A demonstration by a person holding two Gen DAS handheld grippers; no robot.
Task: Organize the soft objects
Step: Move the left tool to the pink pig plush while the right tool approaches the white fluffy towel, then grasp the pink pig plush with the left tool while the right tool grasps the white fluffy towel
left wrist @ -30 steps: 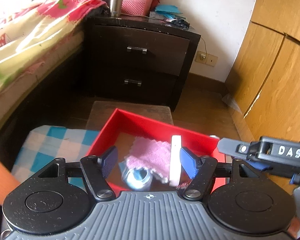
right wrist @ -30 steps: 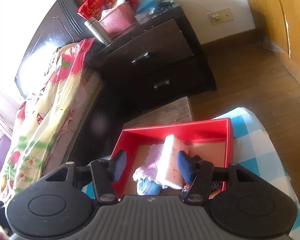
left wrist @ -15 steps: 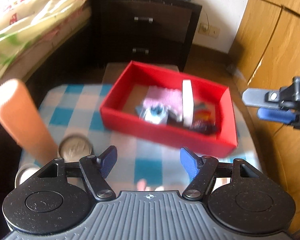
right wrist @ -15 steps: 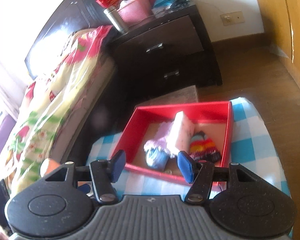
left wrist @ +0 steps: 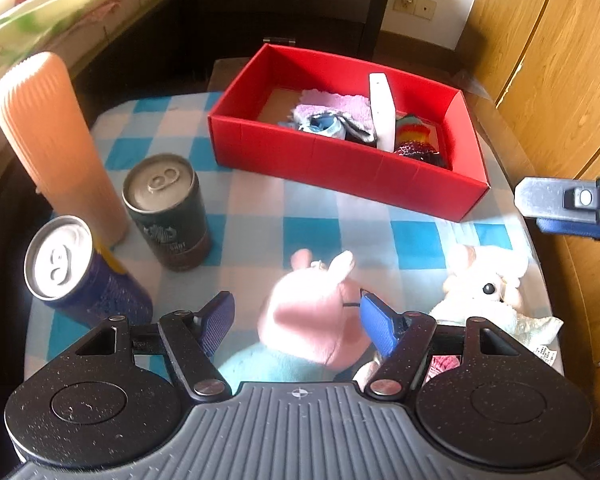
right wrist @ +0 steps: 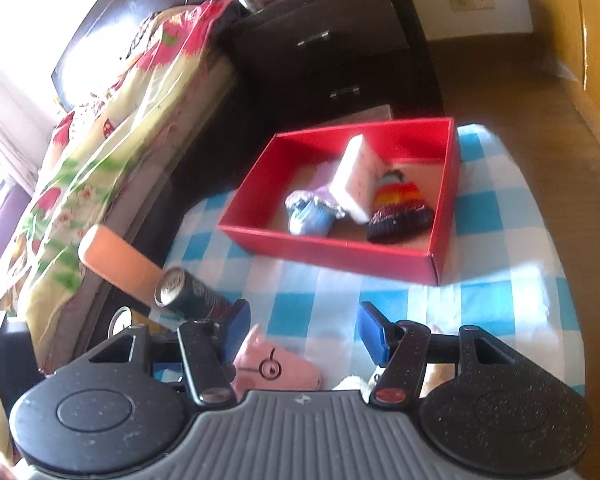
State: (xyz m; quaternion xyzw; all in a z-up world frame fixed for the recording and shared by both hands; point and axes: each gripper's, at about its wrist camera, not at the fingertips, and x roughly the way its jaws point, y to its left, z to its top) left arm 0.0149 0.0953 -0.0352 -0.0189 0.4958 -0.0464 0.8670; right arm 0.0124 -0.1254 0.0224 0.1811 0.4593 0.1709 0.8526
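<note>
A red box (left wrist: 340, 160) stands on the blue-checked table (left wrist: 260, 208); it also shows in the right wrist view (right wrist: 332, 248). It holds a pink cloth (left wrist: 336, 106), a white sponge on edge (left wrist: 382, 114), a blue sock (left wrist: 324, 126) and a striped knit item (left wrist: 414, 136). A pink pig plush (left wrist: 312, 316) lies between the fingers of my open left gripper (left wrist: 296, 320); contact is unclear. A white plush (left wrist: 484, 284) lies to its right. My right gripper (right wrist: 304, 330) is open and empty above the pig plush (right wrist: 272, 368).
An orange ribbed cylinder (left wrist: 56, 144), a dark can (left wrist: 166, 212) and a blue can (left wrist: 76, 268) stand at the table's left. A bed (right wrist: 100, 128) and a dark nightstand (right wrist: 332, 48) lie beyond. A wooden wardrobe (left wrist: 552, 60) is on the right.
Both grippers have pulled back from the red box toward the table's near side. The sponge was let go and stays in the box. The cans and plush toys have come into view.
</note>
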